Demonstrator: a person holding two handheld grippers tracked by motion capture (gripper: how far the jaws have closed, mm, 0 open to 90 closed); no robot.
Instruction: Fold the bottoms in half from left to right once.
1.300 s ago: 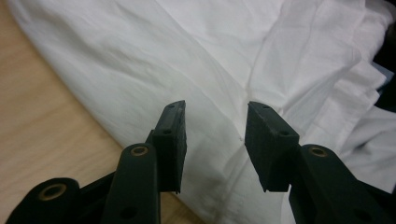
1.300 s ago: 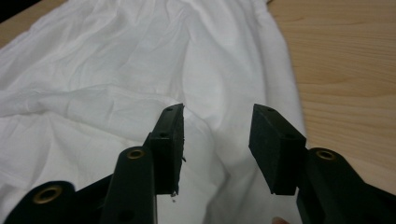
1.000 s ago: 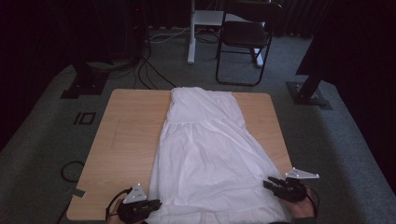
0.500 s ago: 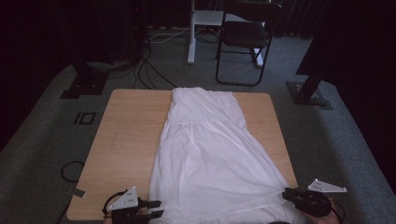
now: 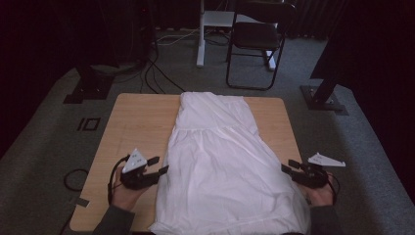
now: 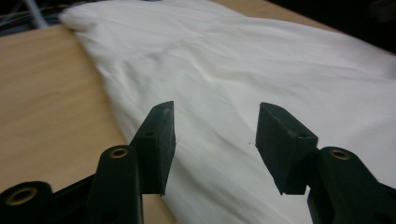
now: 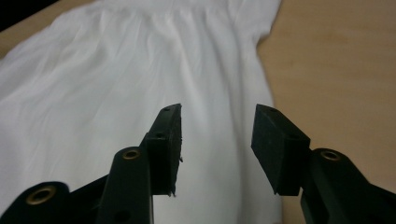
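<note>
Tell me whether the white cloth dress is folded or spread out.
Spread out. The white cloth dress lies flat in one layer along the light wooden table, bodice far, hem near, no fold visible.

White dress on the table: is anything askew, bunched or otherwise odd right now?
Nothing stands out. The white dress lies flat along the wooden table, bodice at the far end, with only soft wrinkles. Its hem reaches the near edge and its right side runs to the table's right edge.

A plain white dress (image 5: 222,161) is showing no pattern, lying on a light wood-grain tabletop (image 5: 137,122); both grippers' fingers (image 6: 159,135) are showing matt black with brass-coloured rivets, the floor (image 5: 44,147) is looking grey, and a black chair (image 5: 257,41) is standing behind
</note>
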